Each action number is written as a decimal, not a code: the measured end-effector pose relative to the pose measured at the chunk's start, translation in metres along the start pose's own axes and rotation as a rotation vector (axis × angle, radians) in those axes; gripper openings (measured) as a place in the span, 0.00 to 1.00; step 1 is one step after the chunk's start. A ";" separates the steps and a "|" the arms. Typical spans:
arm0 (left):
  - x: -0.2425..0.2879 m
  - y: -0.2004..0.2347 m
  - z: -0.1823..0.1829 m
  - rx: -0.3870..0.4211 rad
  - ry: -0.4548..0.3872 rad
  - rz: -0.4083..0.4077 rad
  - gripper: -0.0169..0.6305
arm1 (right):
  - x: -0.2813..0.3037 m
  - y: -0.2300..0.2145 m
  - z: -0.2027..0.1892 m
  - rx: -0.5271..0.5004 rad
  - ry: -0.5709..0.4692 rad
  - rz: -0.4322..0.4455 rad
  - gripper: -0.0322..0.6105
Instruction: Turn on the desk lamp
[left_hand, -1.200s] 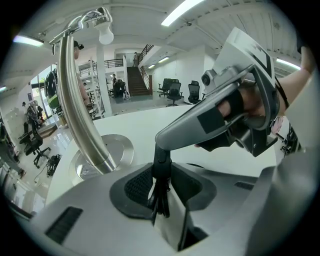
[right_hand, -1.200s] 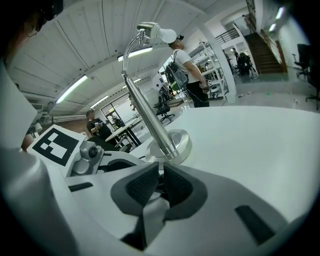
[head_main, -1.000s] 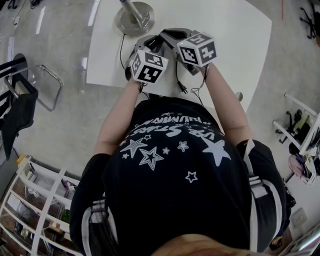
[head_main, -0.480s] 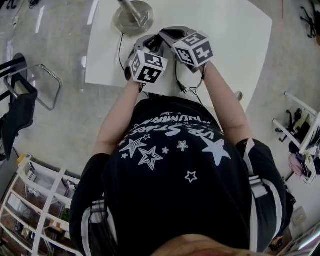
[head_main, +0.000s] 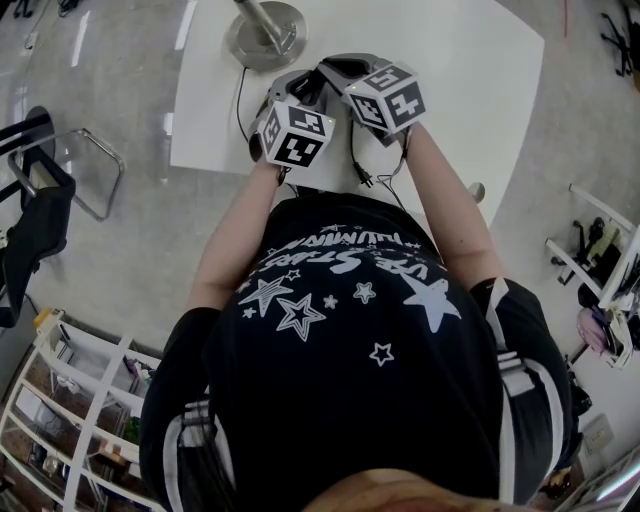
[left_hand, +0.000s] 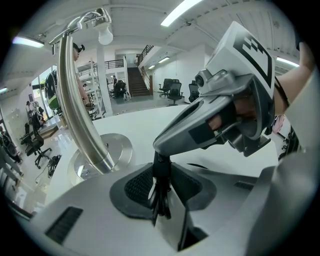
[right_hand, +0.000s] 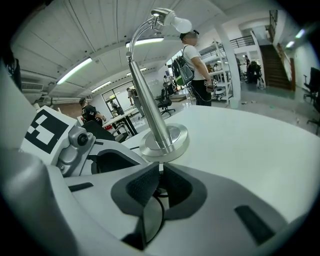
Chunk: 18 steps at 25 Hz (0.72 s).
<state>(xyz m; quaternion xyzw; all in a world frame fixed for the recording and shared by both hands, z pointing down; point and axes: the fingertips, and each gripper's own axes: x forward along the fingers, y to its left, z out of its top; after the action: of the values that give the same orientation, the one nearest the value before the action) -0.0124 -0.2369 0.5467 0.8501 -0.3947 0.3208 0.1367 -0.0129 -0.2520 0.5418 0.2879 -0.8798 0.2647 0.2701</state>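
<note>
Looking down from the head view, the right tool (head_main: 335, 70) has edged left, closer to the left tool (head_main: 298, 90). The desk lamp (head_main: 268, 35) stands on the counter (head_main: 450, 80) just beyond both tips.

Left gripper view: jaws clamped on a black cord (left_hand: 159, 197), apparently the lamp's.

Right gripper view: jaws together, empty. The bulb (right_hand: 178, 23) looks unlit, so switching on likely comes next.

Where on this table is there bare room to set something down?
Bare: the table's whole right side, from the lamp base and right gripper out to the right edge. Crowded: the left, with the base, its cable and the left gripper.
</note>
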 end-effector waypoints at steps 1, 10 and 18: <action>0.001 0.001 0.000 0.001 0.000 0.001 0.22 | 0.001 -0.001 0.001 0.009 -0.001 0.002 0.10; -0.001 -0.003 0.001 0.010 -0.001 0.007 0.22 | -0.002 -0.001 -0.002 0.015 -0.006 -0.006 0.10; 0.001 -0.001 0.003 0.019 -0.004 0.017 0.22 | 0.001 -0.005 0.000 0.029 -0.013 -0.014 0.10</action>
<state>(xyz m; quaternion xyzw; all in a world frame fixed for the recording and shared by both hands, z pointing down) -0.0102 -0.2385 0.5454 0.8485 -0.3992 0.3240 0.1252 -0.0102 -0.2556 0.5436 0.2998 -0.8756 0.2736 0.2619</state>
